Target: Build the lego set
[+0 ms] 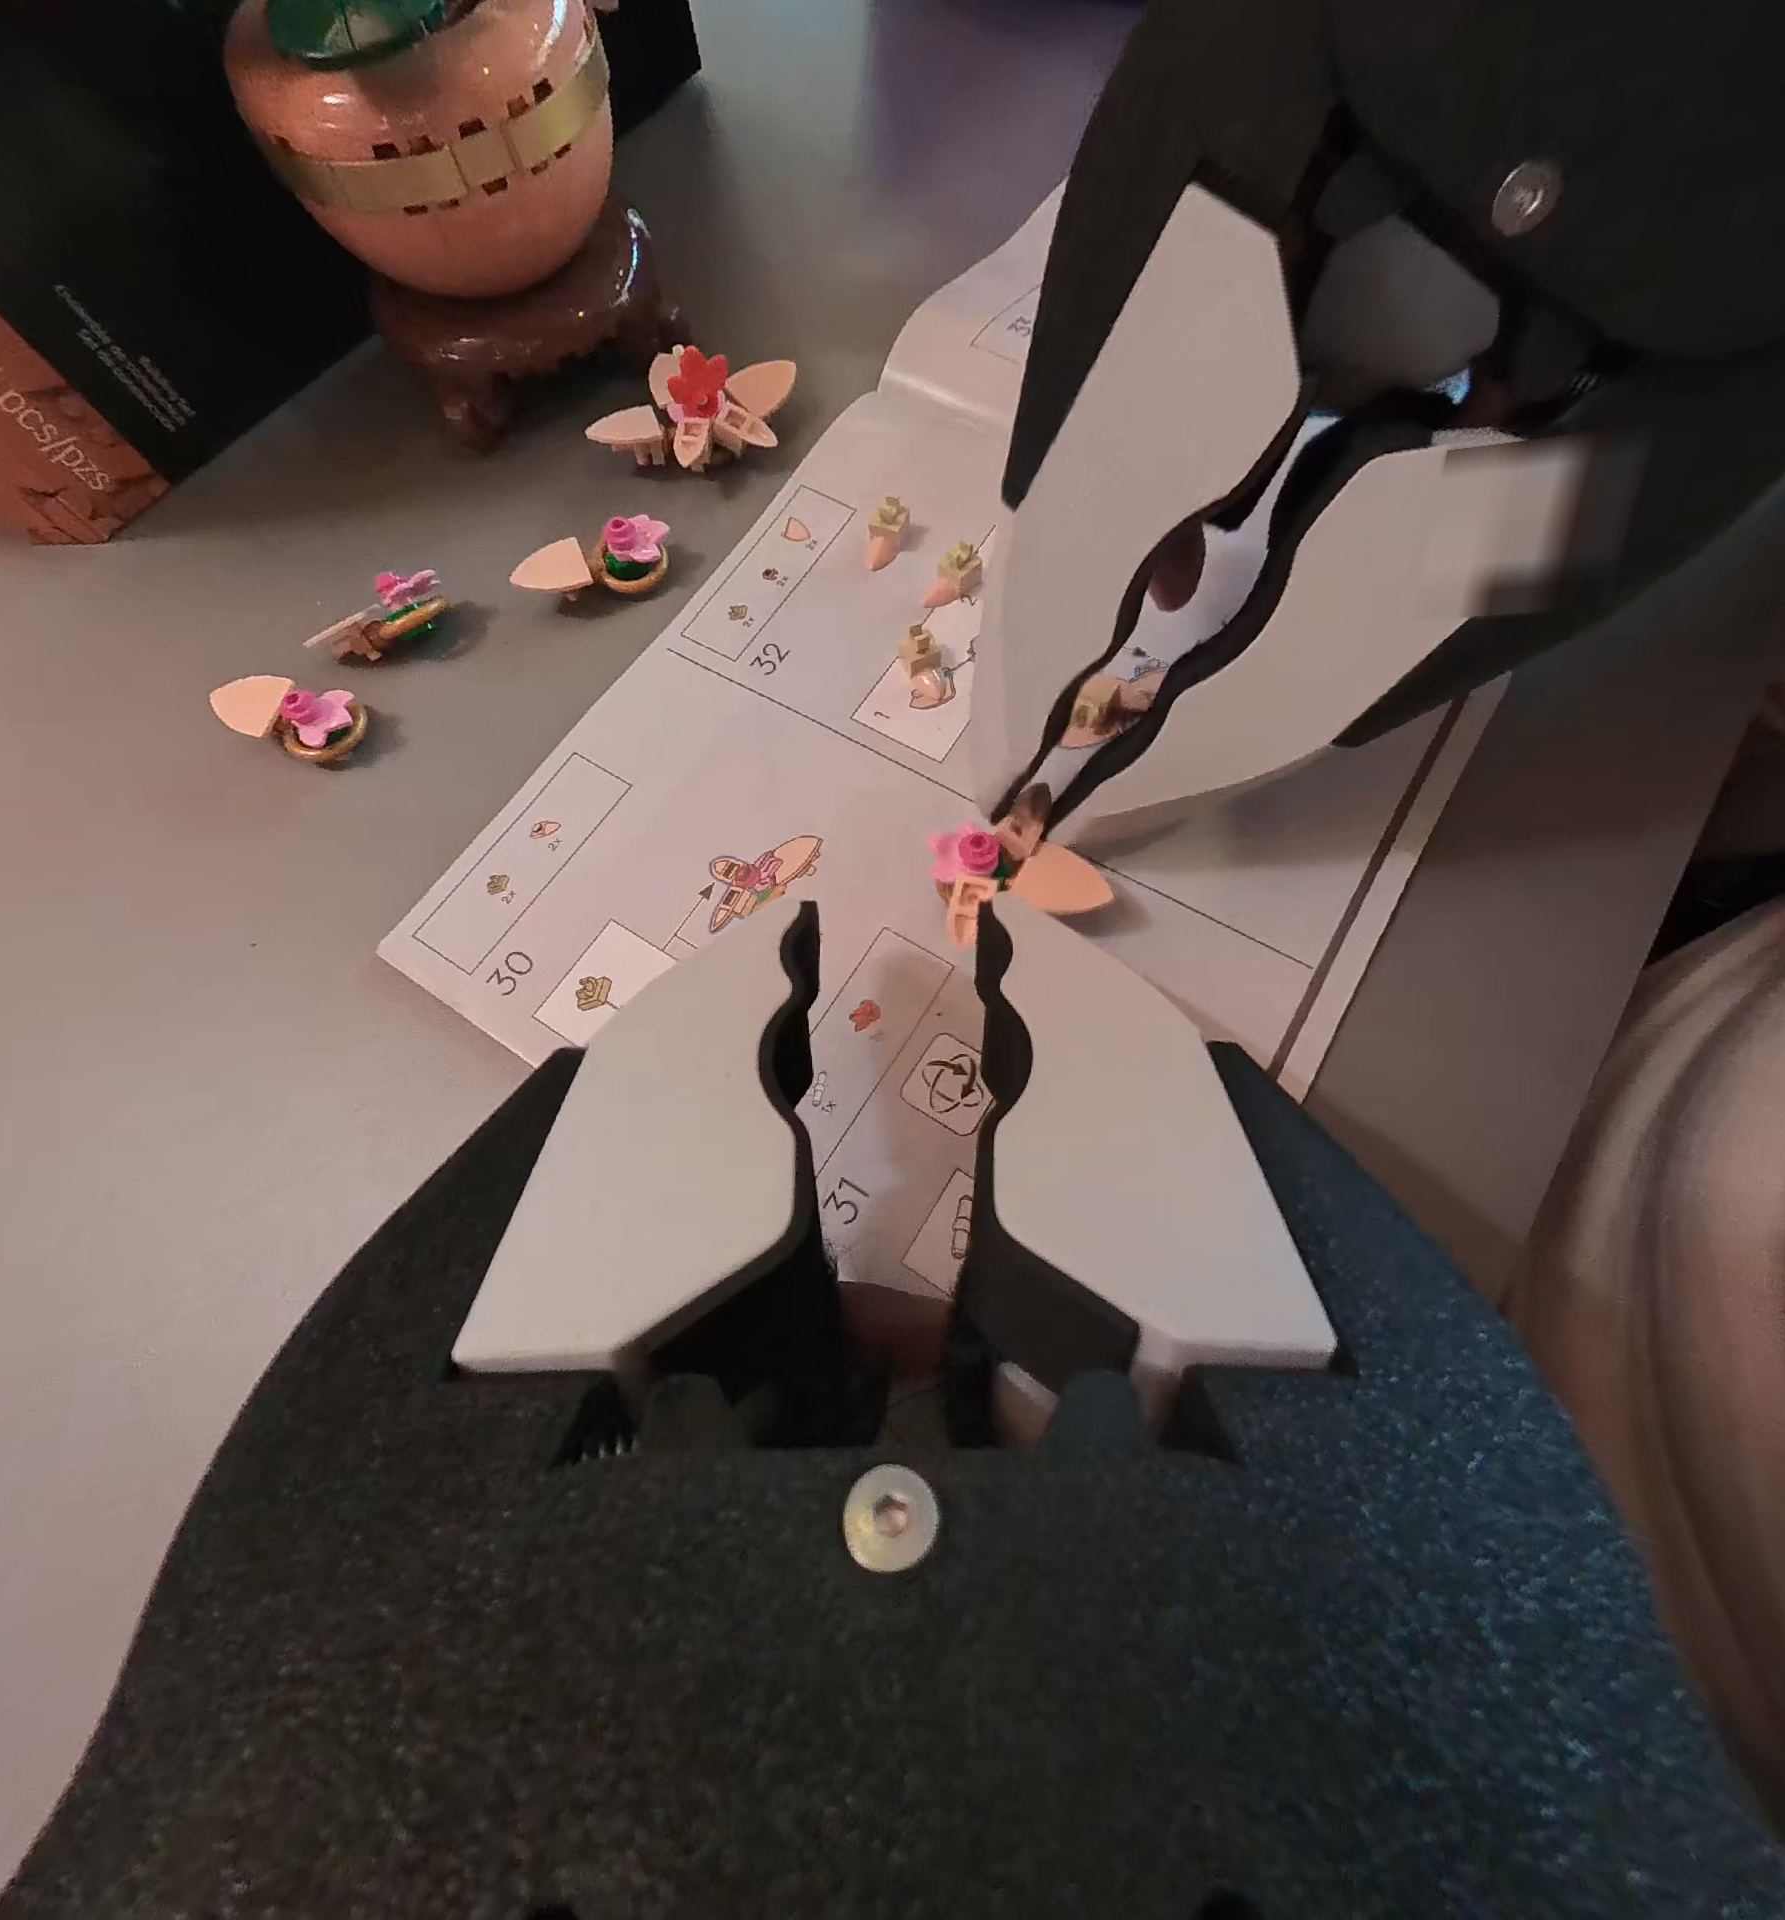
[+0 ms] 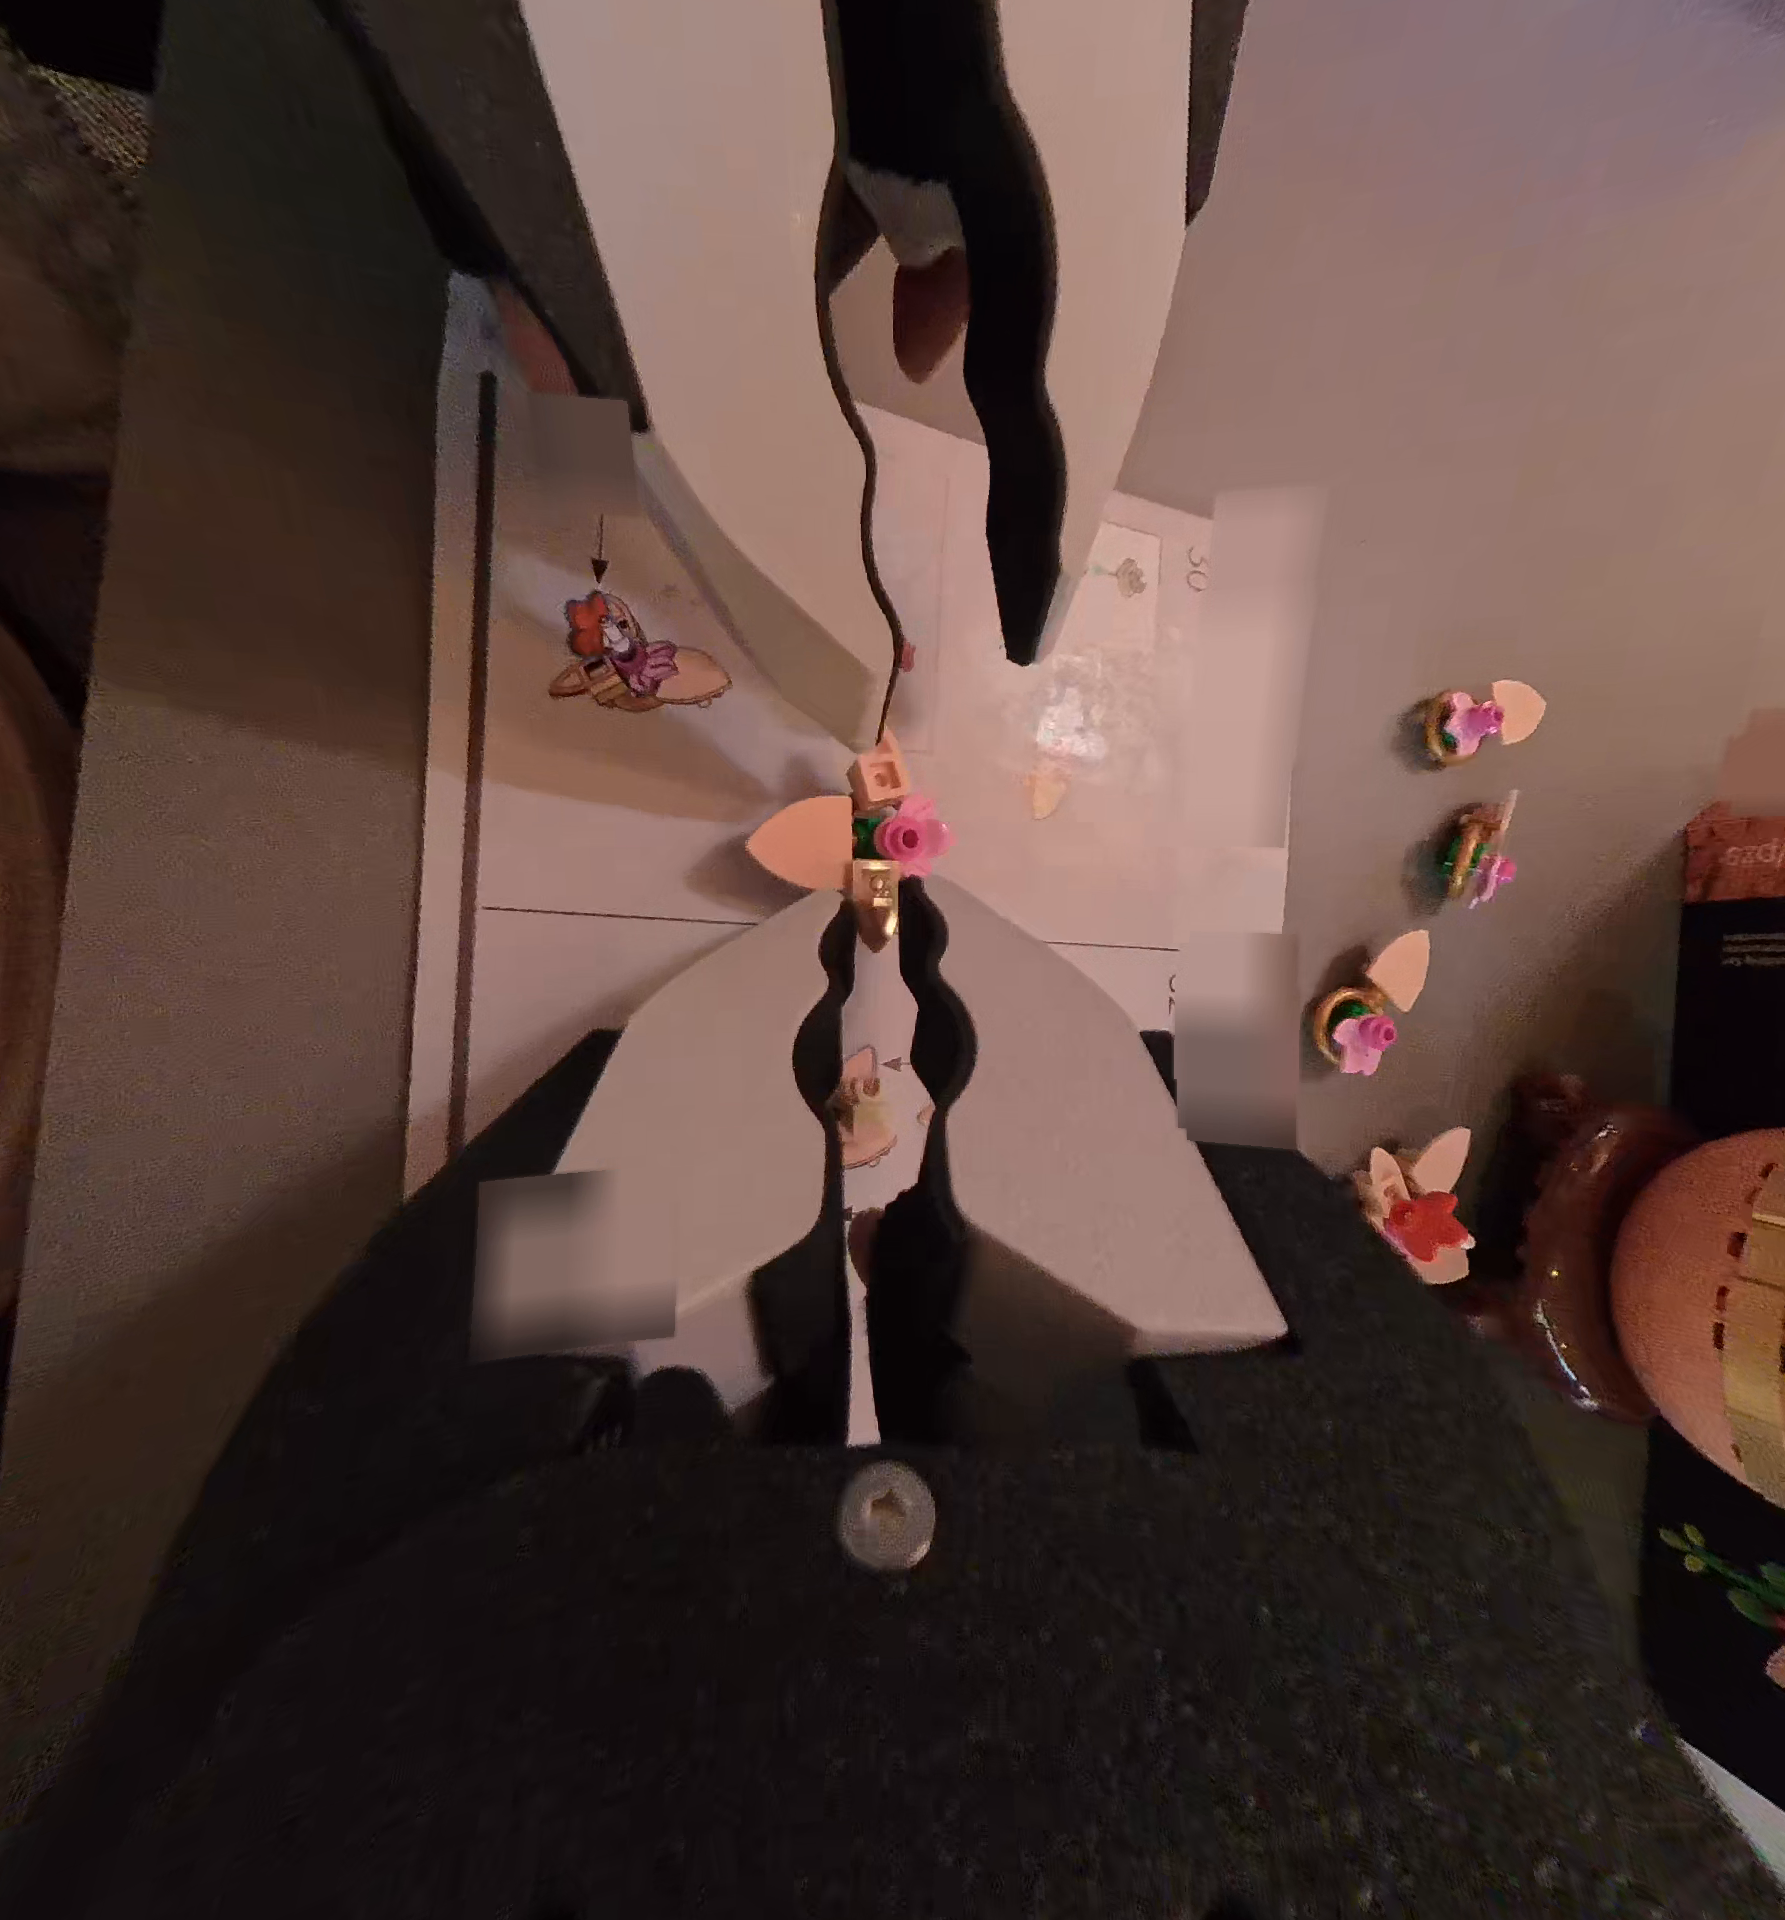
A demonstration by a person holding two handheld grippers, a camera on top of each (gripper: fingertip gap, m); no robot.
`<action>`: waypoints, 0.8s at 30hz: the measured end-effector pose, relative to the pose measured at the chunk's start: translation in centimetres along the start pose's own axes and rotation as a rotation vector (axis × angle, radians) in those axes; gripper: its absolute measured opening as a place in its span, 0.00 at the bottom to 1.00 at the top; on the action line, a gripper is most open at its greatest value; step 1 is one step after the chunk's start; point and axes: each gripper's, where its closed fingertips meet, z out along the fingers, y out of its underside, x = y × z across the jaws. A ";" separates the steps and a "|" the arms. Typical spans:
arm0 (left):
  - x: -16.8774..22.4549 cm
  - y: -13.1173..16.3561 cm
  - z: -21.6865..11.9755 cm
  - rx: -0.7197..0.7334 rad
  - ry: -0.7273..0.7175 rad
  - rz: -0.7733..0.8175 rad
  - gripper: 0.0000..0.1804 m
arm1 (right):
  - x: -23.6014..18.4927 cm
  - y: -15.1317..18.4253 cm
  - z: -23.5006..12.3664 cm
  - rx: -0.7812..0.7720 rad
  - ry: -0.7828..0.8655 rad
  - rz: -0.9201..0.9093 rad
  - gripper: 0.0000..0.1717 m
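A grey table (image 1: 140,1039) carries everything, with a dark box (image 1: 46,312) and a pink brick-built vase (image 1: 420,156) on a brown stand at its far edge. Across the middle lies an open instruction booklet (image 1: 597,831). Over it the two claws meet tip to tip: the right gripper (image 2: 872,925) is pinched on the pointed tan piece of a small flower assembly (image 2: 867,842) — pink blossom, green core, peach petal — held just above the page. The left gripper (image 1: 893,914) has its jaws spread, its right-hand fingertip (image 1: 992,935) just beside the assembly's other tan piece; whether it touches cannot be told. Loose on the table beside the booklet sit a red-topped petal cluster (image 1: 690,416) and three gold-ringed pink blossoms (image 1: 618,556), and small tan pieces (image 1: 888,530) rest on the page
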 end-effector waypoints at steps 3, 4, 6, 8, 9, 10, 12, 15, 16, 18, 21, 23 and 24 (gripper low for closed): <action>0.0 0.0 0.0 0.000 0.005 0.002 0.16 | -0.3 0.0 0.1 0.006 -0.022 0.032 0.05; 0.0 0.0 0.0 0.002 0.006 -0.002 0.17 | -0.5 -0.1 0.1 0.009 -0.038 0.045 0.07; -0.2 -0.1 -0.1 0.010 0.012 -0.014 0.17 | -0.8 -0.1 0.1 0.015 -0.069 0.080 0.13; -0.5 -0.2 -0.2 0.022 0.013 -0.027 0.17 | -1.0 -0.3 0.0 0.033 -0.100 0.115 0.16; -0.6 -0.2 -0.3 0.029 0.014 -0.032 0.17 | -1.2 -0.4 0.0 0.047 -0.120 0.132 0.17; -0.7 -0.3 -0.4 0.034 0.014 -0.035 0.17 | -1.3 -0.5 -0.1 0.060 -0.133 0.152 0.19; -1.1 -0.4 -0.5 0.047 0.011 -0.038 0.17 | -1.4 -0.6 -0.3 0.082 -0.161 0.195 0.23; -1.7 -0.7 -0.7 0.075 0.006 -0.042 0.17 | -1.2 -0.7 -0.7 0.126 -0.196 0.266 0.30; -2.0 -1.0 -0.8 0.095 0.004 -0.041 0.17 | -1.0 -0.8 -1.0 0.149 -0.202 0.293 0.31; -2.6 -1.7 -0.9 0.142 -0.010 -0.041 0.17 | 0.1 -0.7 -2.0 0.215 -0.194 0.364 0.31; -3.9 -2.6 -0.9 0.183 -0.043 -0.054 0.18 | 4.3 1.5 -3.7 0.278 -0.062 0.529 0.27; -4.8 -2.9 -0.6 0.191 -0.061 -0.052 0.18 | 7.7 4.9 -4.5 0.266 0.071 0.677 0.24; -5.2 -3.0 -0.4 0.193 -0.071 -0.047 0.18 | 9.1 6.5 -4.7 0.249 0.115 0.751 0.22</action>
